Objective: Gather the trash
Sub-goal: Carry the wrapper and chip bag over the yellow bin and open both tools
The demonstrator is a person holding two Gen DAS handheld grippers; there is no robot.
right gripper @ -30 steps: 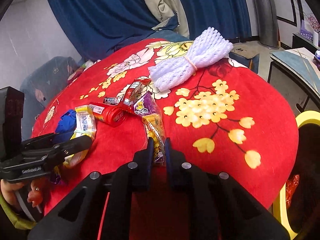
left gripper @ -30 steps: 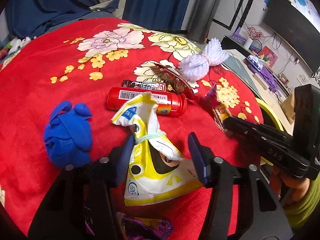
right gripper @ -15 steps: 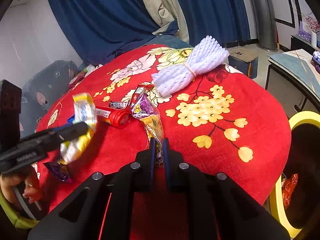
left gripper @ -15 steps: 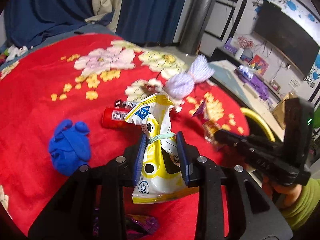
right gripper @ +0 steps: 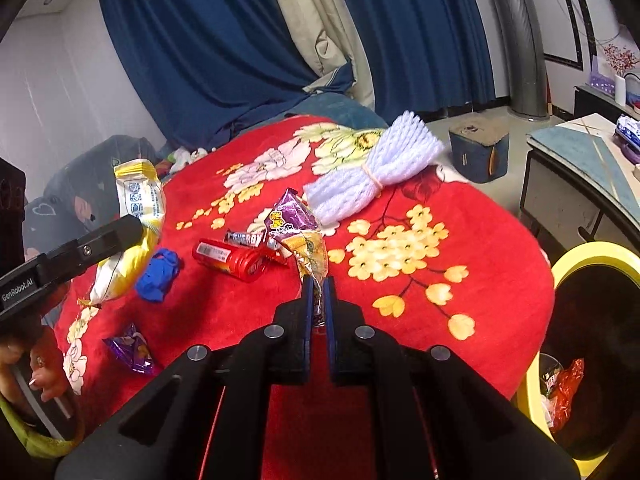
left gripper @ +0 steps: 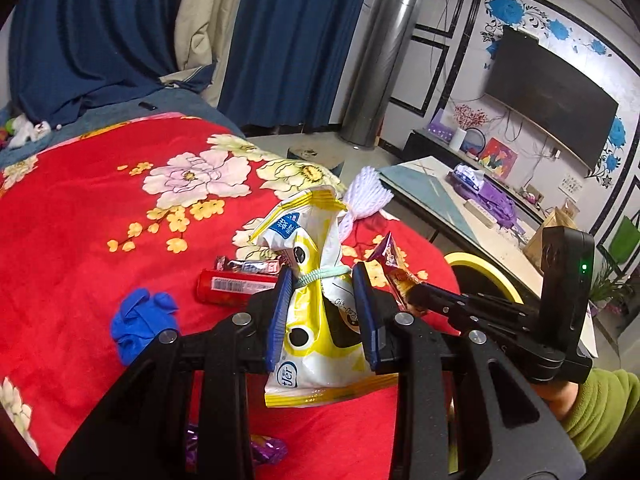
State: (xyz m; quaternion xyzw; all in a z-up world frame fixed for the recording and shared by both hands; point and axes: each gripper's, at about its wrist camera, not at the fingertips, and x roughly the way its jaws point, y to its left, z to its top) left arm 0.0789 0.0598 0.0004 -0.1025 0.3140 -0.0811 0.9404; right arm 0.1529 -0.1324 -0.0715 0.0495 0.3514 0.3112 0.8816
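A yellow-and-white snack bag tied with a pale green band [left gripper: 320, 312] is clamped between the blue pads of the left hand-held gripper [left gripper: 323, 312] and held above the table covered by a red floral cloth [left gripper: 80, 216]. A purple-and-orange crinkled candy wrapper [right gripper: 300, 236] is pinched at its lower end by the closed right hand-held gripper [right gripper: 319, 304]. On the cloth are seen a red cylindrical tube [right gripper: 228, 258], a crumpled blue glove [right gripper: 158, 276] and a white foam net bundle [right gripper: 372, 172]. A yellow-rimmed bin [right gripper: 592, 256] stands beside the table.
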